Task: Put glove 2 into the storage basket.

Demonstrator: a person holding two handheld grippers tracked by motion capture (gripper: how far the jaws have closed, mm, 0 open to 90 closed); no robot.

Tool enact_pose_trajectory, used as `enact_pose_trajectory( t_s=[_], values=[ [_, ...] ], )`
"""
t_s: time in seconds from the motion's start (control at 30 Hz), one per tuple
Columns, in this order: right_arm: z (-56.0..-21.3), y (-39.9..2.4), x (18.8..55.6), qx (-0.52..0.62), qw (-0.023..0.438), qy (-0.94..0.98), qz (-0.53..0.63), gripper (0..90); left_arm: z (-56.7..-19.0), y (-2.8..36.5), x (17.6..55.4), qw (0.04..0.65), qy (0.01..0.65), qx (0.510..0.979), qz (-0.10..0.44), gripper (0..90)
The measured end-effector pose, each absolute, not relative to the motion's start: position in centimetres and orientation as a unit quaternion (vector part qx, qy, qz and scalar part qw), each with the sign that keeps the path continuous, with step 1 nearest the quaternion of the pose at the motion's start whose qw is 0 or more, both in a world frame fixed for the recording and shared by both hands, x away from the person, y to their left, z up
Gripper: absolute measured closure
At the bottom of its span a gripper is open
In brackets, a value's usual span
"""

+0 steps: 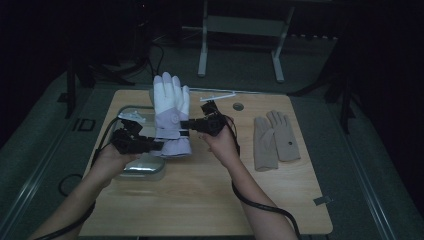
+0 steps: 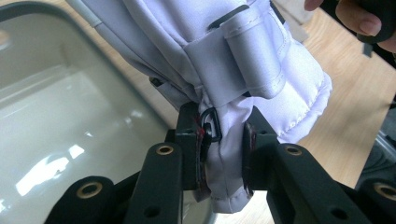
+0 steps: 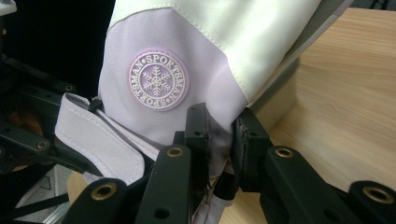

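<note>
High view: both the left gripper (image 1: 150,145) and right gripper (image 1: 186,124) have jaws clenched on the ski glove (image 1: 171,117), fingers upward.

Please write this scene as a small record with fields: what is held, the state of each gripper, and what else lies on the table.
held thing: white and lilac ski glove, lifted, fingers pointing up
left gripper: shut on the glove's cuff edge
right gripper: shut on the glove's side near the snowflake badge
under the glove: clear tray
also on the table: pair of beige gloves, lying flat at the right
</note>
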State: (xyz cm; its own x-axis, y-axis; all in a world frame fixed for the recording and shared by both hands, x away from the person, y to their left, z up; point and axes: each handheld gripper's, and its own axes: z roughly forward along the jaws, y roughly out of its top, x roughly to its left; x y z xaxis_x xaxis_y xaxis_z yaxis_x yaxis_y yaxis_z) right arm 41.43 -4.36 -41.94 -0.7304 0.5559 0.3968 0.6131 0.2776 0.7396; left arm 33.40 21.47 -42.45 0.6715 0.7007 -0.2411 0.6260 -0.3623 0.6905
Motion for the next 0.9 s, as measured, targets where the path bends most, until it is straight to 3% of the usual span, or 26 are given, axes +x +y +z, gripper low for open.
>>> enact_pose_trajectory(
  t_s=[0.57,0.9],
  values=[
    [-45.3,4.2,42.8,-0.372,0.061,-0.808,-0.452,78.4,-45.0,28.8,33.9,0.354,0.464,0.811,0.036,73.1],
    [-48.7,6.4,42.9,-0.384,0.073,-0.826,-0.405,78.5,-48.1,29.6,34.2,0.316,0.482,0.817,0.006,73.0]
  ],
)
